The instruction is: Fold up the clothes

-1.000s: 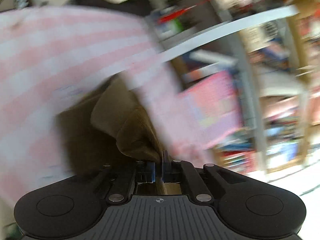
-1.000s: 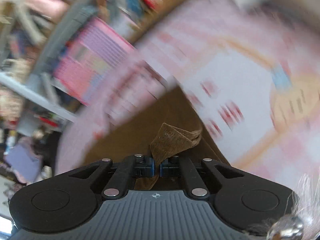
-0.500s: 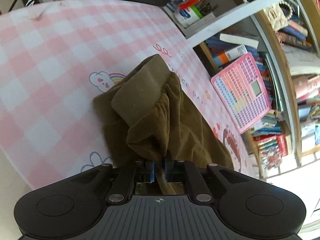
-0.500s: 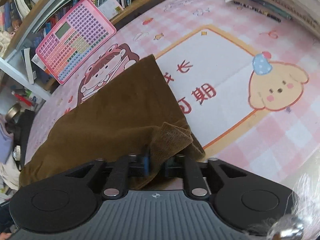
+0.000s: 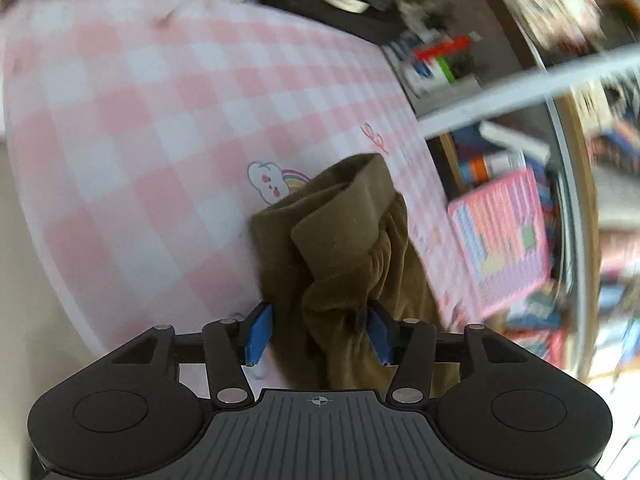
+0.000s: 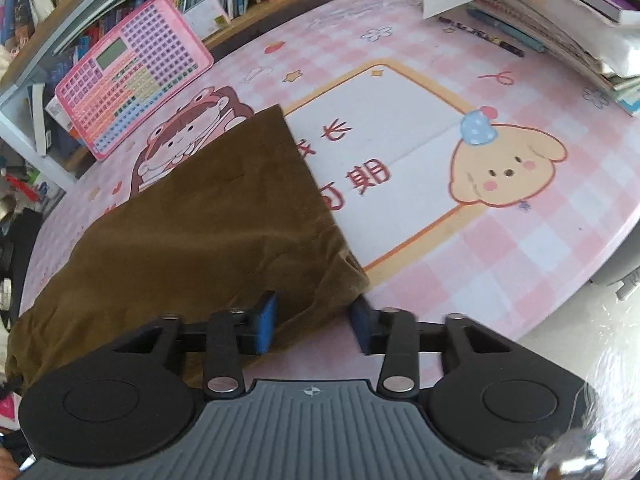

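Note:
A brown garment (image 6: 208, 224) lies folded flat on the pink checked table mat (image 6: 520, 240). Its near corner rests loose between the blue pads of my right gripper (image 6: 314, 326), whose jaws are opening; the pads do not press on it. In the left wrist view the other end of the brown garment (image 5: 344, 248) is bunched in thick folds on the mat (image 5: 140, 140). My left gripper (image 5: 318, 334) straddles that bunch with its jaws opening, and a gap shows beside the left pad.
A pink toy keypad (image 6: 132, 92) leans against the bookshelf behind the mat and also shows in the left wrist view as the pink keypad (image 5: 504, 248). Stacked books and papers (image 6: 560, 8) crowd the far right. The table's rounded edge (image 6: 624, 248) runs down the right.
Both grippers were shut on the brown cloth and held it up. They sank toward the mat and their jaws spread, and the cloth settled onto the table.

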Demonstrator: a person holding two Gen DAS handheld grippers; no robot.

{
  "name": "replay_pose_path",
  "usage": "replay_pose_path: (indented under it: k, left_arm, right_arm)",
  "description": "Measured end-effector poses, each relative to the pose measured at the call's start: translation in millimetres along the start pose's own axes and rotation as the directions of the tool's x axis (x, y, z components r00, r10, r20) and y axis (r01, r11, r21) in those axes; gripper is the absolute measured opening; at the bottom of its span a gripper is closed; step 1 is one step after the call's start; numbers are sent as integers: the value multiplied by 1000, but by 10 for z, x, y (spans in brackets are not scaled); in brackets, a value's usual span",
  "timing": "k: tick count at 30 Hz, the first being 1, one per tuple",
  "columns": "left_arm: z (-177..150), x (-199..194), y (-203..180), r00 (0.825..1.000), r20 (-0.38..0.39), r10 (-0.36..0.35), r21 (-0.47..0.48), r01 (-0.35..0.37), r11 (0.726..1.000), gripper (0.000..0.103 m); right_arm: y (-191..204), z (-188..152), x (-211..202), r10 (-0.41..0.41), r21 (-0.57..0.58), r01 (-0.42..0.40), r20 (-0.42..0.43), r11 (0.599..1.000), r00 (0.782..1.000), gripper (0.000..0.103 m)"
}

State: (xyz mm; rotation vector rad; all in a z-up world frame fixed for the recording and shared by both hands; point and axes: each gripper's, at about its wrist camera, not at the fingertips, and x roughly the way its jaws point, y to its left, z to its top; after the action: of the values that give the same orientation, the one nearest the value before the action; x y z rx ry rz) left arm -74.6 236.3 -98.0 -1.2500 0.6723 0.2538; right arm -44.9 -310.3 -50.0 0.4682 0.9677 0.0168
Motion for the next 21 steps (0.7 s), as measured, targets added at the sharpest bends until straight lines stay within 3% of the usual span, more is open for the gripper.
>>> replay_pose_path:
  k: [2,3,5,8,10,12,14,16,18,21]
  left_arm:
    - [-19,145,-59,1000,-16,3,-4,-3,1000,19]
    - [-24,212,-114,1000,-17,9,20,-9,1000,16]
    - [11,309,-315,1000,-12,-17,81,18,997,11]
    - [57,286,-724,994,1,-111,194,109,975,9]
    - [55,148,-961,982,13,-190,276,179,944,9]
    - [78,95,-949,980,16,-198,269,187,945,9]
    - [102,206,-692,994,-4,-113,213,111,971,9]
    - [125,339,-405,999,-34,-14,151,19,988,9]
    - [92,351,-288,999,-27,-18,125,21,992,9]
    - [63,341,-220,999,-16,-45,110,47,993,10]
  right_arm:
    - [41,40,73,18,-11,-18,-10,1000,1000,11]
    - [59,65,113,31,-13,-31,-17,999,999,9]
    - [134,205,209,17,-34,-17,-2,999,1000,8]
    - [267,546,203,17,-64,-11,97,998,995,7]
    - [390,722,15,65,-86,-50,190,995,980,6]
    - [451,771,-158,109,-115,-82,253,990,961,6]
    - [402,710,-146,104,-110,-79,242,991,965,6]
    - [253,586,146,50,-82,-40,128,996,990,6]
    - [121,460,404,9,-33,-8,39,999,999,6]
    - [153,380,418,-2,-42,4,70,999,998,7]
